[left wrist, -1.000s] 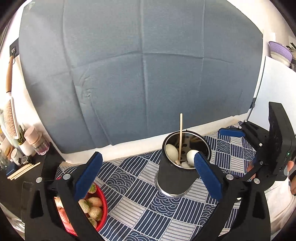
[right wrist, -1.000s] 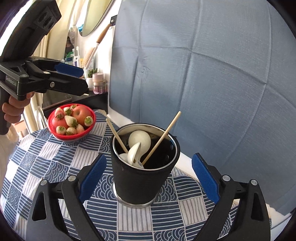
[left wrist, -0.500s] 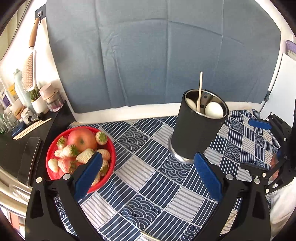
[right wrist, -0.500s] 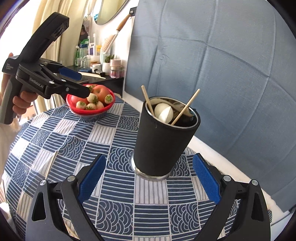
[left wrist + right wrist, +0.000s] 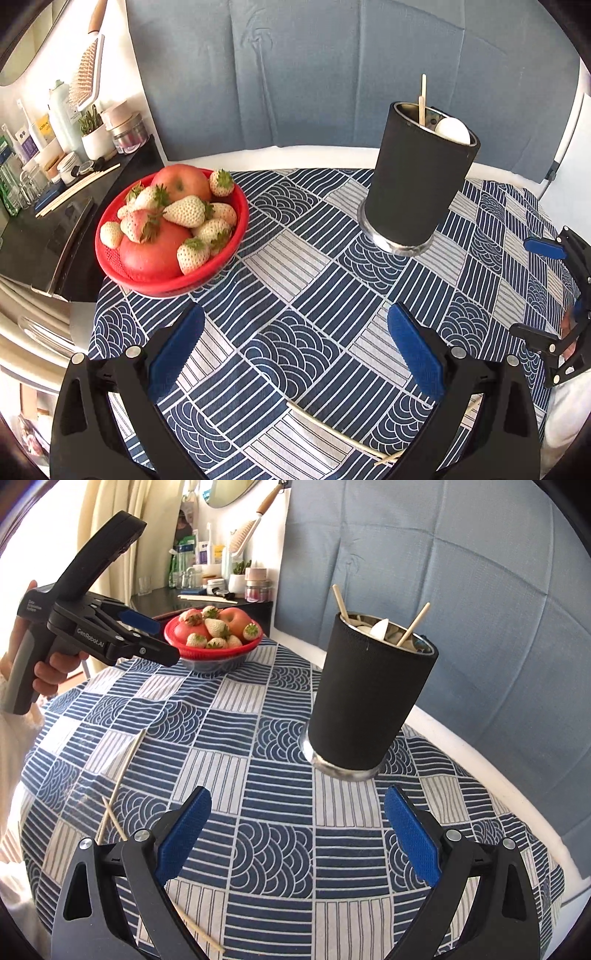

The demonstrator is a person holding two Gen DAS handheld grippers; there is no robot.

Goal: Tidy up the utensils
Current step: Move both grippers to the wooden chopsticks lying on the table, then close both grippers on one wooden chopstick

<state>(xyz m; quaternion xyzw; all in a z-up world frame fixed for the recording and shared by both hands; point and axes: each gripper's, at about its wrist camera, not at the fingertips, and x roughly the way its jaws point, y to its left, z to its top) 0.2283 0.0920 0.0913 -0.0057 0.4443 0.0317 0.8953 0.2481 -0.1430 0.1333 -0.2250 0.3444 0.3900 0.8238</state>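
A black utensil cup [image 5: 417,184] [image 5: 365,698] with a steel rim stands on the blue patterned tablecloth [image 5: 314,306] and holds white spoons [image 5: 452,129] and wooden chopsticks [image 5: 413,624]. Loose chopsticks lie on the cloth near the front edge [image 5: 332,432] [image 5: 122,775]. My left gripper [image 5: 295,347] is open and empty, above the cloth and short of the cup; it also shows in the right wrist view [image 5: 144,635]. My right gripper [image 5: 295,830] is open and empty, in front of the cup; it also shows at the right edge of the left wrist view [image 5: 546,288].
A red bowl [image 5: 173,284] [image 5: 214,653] of apples and strawberries sits at the cloth's far left. A black side shelf [image 5: 40,229] holds bottles, jars and more chopsticks. A blue cloth backdrop [image 5: 332,74] hangs behind the table.
Both grippers have pulled back and up from the cup, which now stands farther off. The loose chopsticks on the cloth have come into view. Both stay open.
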